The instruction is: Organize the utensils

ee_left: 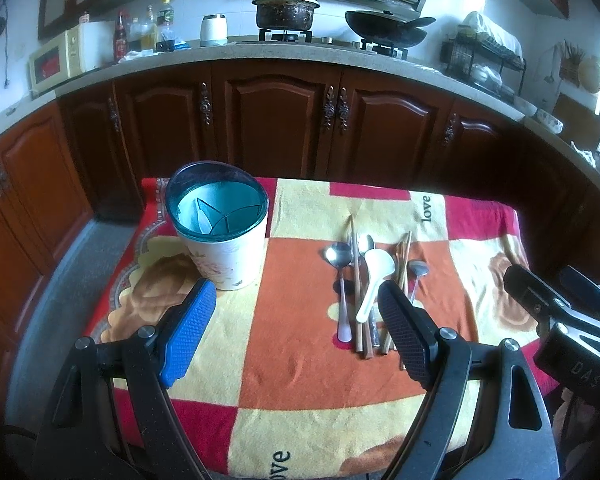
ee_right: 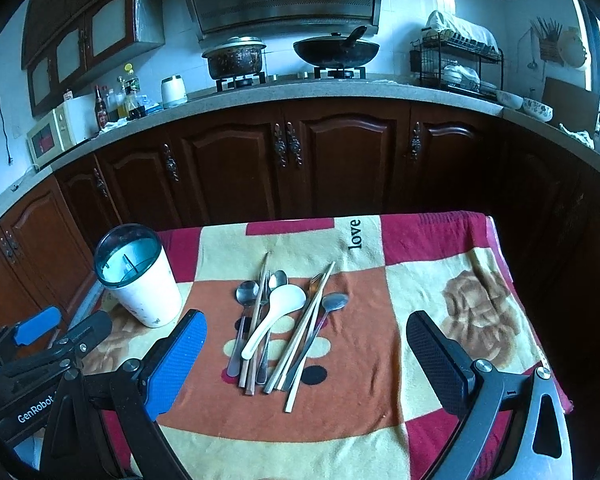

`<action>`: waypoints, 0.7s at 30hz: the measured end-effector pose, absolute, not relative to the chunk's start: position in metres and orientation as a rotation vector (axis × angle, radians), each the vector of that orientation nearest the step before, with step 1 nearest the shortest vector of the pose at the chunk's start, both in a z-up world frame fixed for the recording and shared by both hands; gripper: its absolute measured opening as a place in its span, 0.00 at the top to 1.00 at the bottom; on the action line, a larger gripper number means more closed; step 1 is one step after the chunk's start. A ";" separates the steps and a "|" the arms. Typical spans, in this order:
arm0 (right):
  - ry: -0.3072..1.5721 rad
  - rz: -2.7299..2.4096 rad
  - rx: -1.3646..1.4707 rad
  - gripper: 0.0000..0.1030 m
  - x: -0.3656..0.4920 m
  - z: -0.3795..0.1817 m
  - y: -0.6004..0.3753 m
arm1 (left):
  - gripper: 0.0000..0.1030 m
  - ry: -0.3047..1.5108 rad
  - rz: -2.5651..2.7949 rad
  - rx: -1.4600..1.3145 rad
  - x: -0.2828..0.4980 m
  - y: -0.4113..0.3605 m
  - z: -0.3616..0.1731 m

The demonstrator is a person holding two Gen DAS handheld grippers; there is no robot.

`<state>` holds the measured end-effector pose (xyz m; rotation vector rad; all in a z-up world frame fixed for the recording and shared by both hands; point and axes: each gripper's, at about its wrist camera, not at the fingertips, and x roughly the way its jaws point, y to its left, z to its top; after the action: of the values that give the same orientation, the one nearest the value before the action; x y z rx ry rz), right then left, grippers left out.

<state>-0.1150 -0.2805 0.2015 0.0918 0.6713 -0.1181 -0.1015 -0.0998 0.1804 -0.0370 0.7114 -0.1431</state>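
A white utensil holder [ee_left: 224, 240] with a teal divided rim stands upright at the table's far left; it also shows in the right wrist view [ee_right: 140, 280]. A pile of utensils lies mid-table: a white plastic spoon [ee_right: 274, 316], metal spoons [ee_right: 246, 294] and wooden chopsticks [ee_right: 300, 336]. The pile shows in the left wrist view too, with the white spoon [ee_left: 374, 280] on top. My left gripper [ee_left: 296, 296] is open and empty above the cloth, between holder and pile. My right gripper [ee_right: 306, 328] is open and empty, hovering near the pile's handle ends.
The table wears a patchwork cloth [ee_right: 440, 280] in red, orange and cream. Behind it run dark wooden cabinets [ee_right: 340, 160] and a counter with a pot [ee_right: 236, 58], a wok [ee_right: 336, 52] and a dish rack [ee_right: 456, 64].
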 end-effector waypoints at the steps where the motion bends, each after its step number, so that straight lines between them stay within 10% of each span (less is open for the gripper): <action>1: 0.673 -0.115 0.092 0.03 -0.115 0.201 -0.280 | 0.19 0.711 -0.144 -0.036 -0.101 -0.100 0.181; 21: 0.701 -0.112 0.086 0.03 -0.111 0.195 -0.281 | 0.19 0.727 -0.139 -0.039 -0.096 -0.098 0.176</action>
<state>-0.1113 -0.2808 0.1951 0.0862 0.7012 -0.1124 -0.0965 -0.0983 0.1759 -0.0388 0.7274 -0.1390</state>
